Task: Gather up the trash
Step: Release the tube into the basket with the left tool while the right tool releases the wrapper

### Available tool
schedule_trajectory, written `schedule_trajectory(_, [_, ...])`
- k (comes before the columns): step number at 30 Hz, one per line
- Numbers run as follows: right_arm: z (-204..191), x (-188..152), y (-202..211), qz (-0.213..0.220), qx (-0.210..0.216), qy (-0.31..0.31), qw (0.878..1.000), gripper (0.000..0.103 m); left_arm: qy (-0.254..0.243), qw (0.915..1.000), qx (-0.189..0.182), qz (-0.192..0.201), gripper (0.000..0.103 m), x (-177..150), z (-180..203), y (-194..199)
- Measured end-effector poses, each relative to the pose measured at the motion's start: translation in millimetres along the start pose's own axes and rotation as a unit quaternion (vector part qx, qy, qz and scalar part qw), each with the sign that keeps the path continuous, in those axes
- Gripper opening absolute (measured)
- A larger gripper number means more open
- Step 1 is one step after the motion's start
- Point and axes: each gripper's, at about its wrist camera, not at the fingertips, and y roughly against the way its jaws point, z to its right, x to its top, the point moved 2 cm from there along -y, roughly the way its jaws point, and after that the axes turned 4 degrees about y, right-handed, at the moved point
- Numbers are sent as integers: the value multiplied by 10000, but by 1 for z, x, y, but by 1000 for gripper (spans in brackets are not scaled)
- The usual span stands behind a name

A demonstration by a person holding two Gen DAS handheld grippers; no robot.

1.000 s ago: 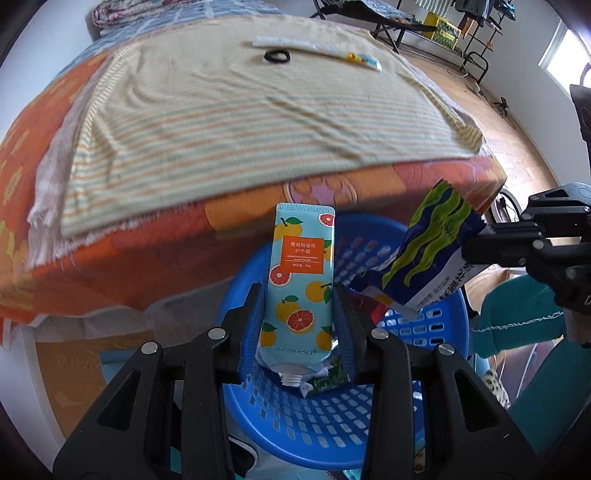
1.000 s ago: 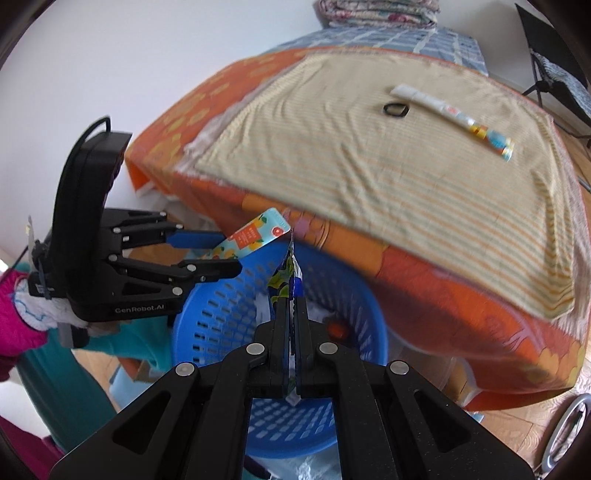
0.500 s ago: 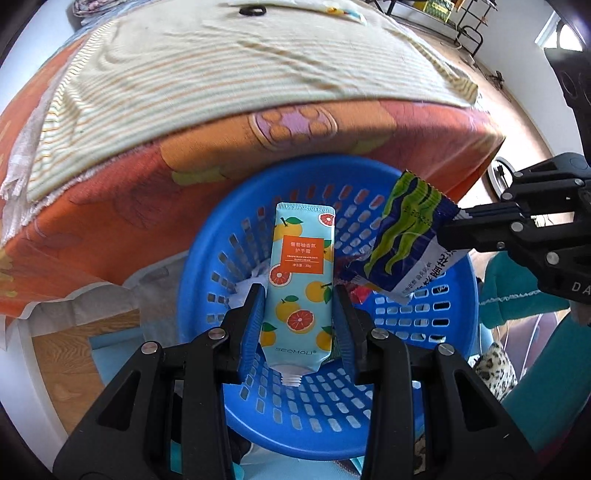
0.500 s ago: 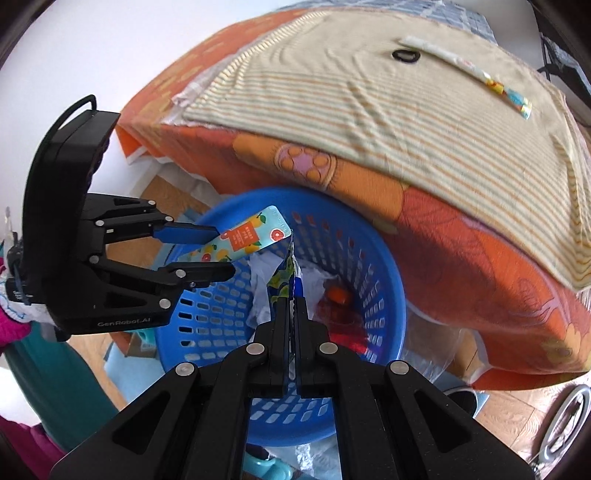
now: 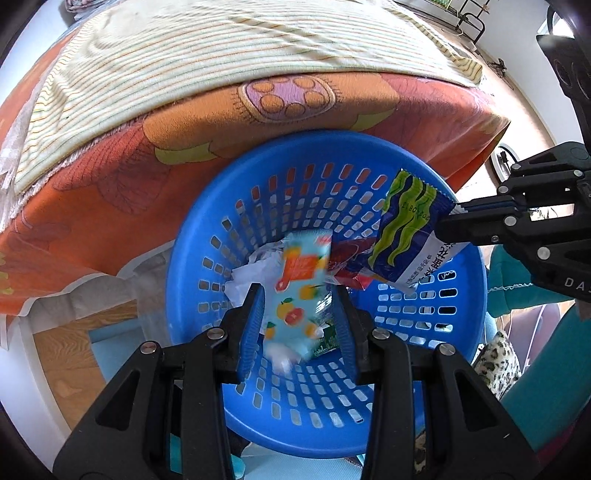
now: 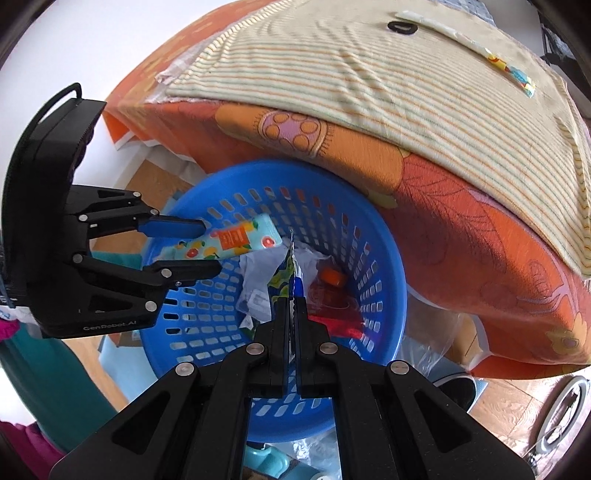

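Both of your hands have come down over the blue basket (image 5: pixel 192 258) since a second ago, so its slotted inside now fills the lower part of each view where the bed (image 5: pixel 184 122) did before. The hand-cream tube (image 5: pixel 295 291), upright and sharp between your left fingers earlier, now shows blurred and tilted in the left wrist view, its cap end low between them.

Your left gripper (image 5: pixel 299 317) has its fingers (image 5: pixel 251 328) partly apart with the tube between them. In the right wrist view one blue finger lies on top of the tube and the black one just under it; whether they press on it I cannot tell.

Your right gripper (image 6: pixel 291 291) has its fingers closed flat on the blue and green snack wrapper (image 5: pixel 410 236), which it holds by one edge above the basket's right side.

Inside the basket lie crumpled white paper (image 5: pixel 255 269) and a red wrapper (image 6: pixel 332 314). On the striped cloth (image 6: pixel 406 85) over the bed, well apart from the basket, lie a black ring (image 6: pixel 402 27) and a long thin tube (image 6: pixel 476 48).
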Motion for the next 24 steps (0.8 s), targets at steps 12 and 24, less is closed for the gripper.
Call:
schedule_trajectory(12, [5,-2,-10,-225,-44,-125,9997,7,22,9999,56,-95,52,-1,-2,-5])
schedule_trajectory(24, [5,2,0,1,-37,-156,9999,49,106,9999,85,-100,52,0,-4,-7])
